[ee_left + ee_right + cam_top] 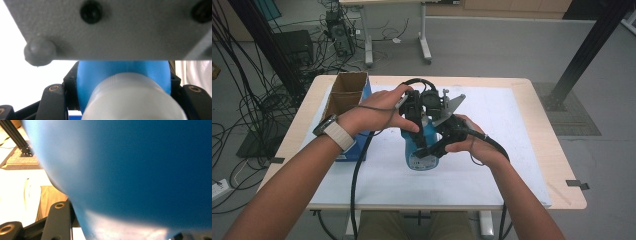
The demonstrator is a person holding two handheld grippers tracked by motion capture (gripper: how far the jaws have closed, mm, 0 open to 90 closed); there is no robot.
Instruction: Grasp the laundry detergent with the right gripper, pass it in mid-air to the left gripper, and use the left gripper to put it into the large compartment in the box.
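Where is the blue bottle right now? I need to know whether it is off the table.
In the high view the blue bottle sits mid-table, above the white mat, gripped between both grippers, right of the cardboard box.

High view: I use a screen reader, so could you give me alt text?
A person's two grippers, left gripper and right gripper, clamp a blue bottle over a white mat, with an open cardboard box at its left.

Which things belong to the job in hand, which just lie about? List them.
In the job: blue bottle, its white cap, left tool gripping at the cap, right tool gripping the body.
Lying about: cardboard box, white mat.
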